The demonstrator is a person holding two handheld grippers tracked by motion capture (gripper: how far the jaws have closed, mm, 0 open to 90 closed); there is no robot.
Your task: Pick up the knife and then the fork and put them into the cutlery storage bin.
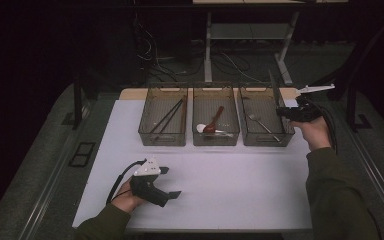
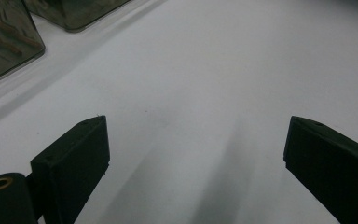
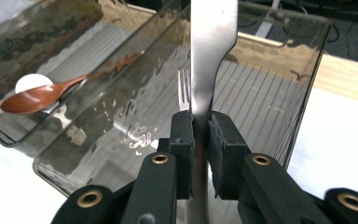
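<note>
White table (image 1: 220,185) runs from 6 to 12 o'clock in the high view, wooden strip along its far edge. Three clear bins sit side by side at its 12 o'clock end. Left bin (image 1: 163,122): dark chopsticks (image 1: 167,119) lying diagonal. Middle bin (image 1: 216,120): brown spoon (image 1: 213,123) and white spoon (image 1: 201,128), bowls together at the near end. Right bin (image 1: 265,120): fork (image 1: 262,123) flat on the floor, tines toward 11 o'clock.

Right gripper (image 1: 284,111) is at about 2 o'clock on the table, over the right bin's right wall, hand behind it at the table edge. Jaws clamped on a flat steel knife (image 3: 210,51); in the right gripper view the pads pinch it on both faces and it runs straight up to 12 o'clock, past the frame top. In the high view it shows as a thin upright sliver (image 1: 273,87) over the right bin. In that same gripper view the fork (image 3: 183,91) tines sit just at 9 o'clock of the blade, inside the bin (image 3: 270,93), with the brown spoon (image 3: 39,97) further toward 9 o'clock in the next bin.

Left gripper (image 1: 171,182) rests near 7 o'clock on the table, well apart from the bins. Jaws wide apart, nothing between them, bare tabletop (image 2: 205,84) ahead in the left gripper view.
</note>
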